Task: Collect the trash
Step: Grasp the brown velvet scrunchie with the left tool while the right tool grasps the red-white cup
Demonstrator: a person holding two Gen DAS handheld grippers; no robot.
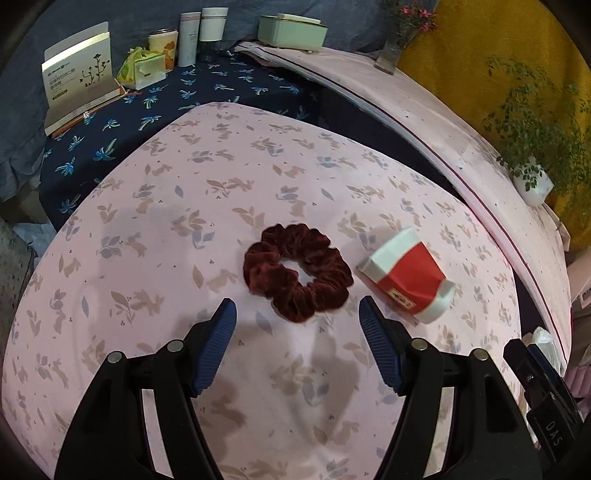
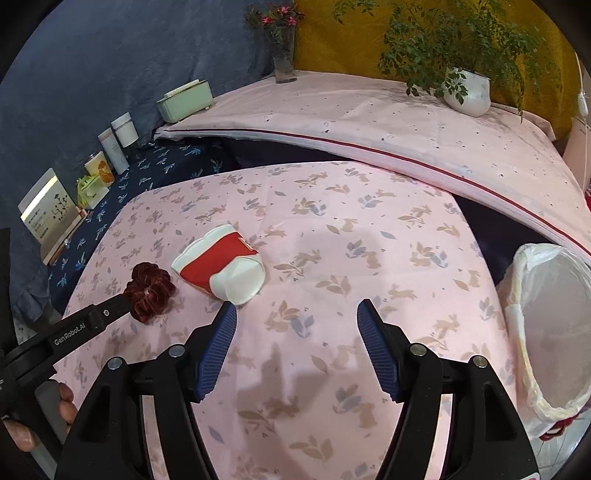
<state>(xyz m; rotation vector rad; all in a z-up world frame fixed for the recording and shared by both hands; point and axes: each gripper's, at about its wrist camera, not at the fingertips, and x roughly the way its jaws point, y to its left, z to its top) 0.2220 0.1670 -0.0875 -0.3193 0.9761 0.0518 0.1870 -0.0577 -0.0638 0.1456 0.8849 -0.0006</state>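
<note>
A crushed red and white carton point(image 1: 406, 277) lies on the pink floral cloth point(image 1: 147, 221), next to a dark red velvet scrunchie point(image 1: 297, 271). My left gripper point(image 1: 297, 312) is open and empty, its fingers just short of the scrunchie. In the right wrist view the carton point(image 2: 221, 264) lies ahead and left of my right gripper point(image 2: 297, 314), which is open and empty above the cloth point(image 2: 369, 229). The scrunchie point(image 2: 149, 290) sits at the left gripper's tip. A bin with a white liner point(image 2: 550, 332) stands at the right edge.
Along the back left, on a dark blue cloth point(image 1: 166, 99), stand a book box point(image 1: 79, 88), a tissue pack point(image 1: 142, 70), cups and bottles point(image 1: 188, 37) and a green box point(image 1: 291, 31). A raised pink surface point(image 2: 369, 114) holds a flower vase point(image 2: 284, 55) and a potted plant point(image 2: 467, 88).
</note>
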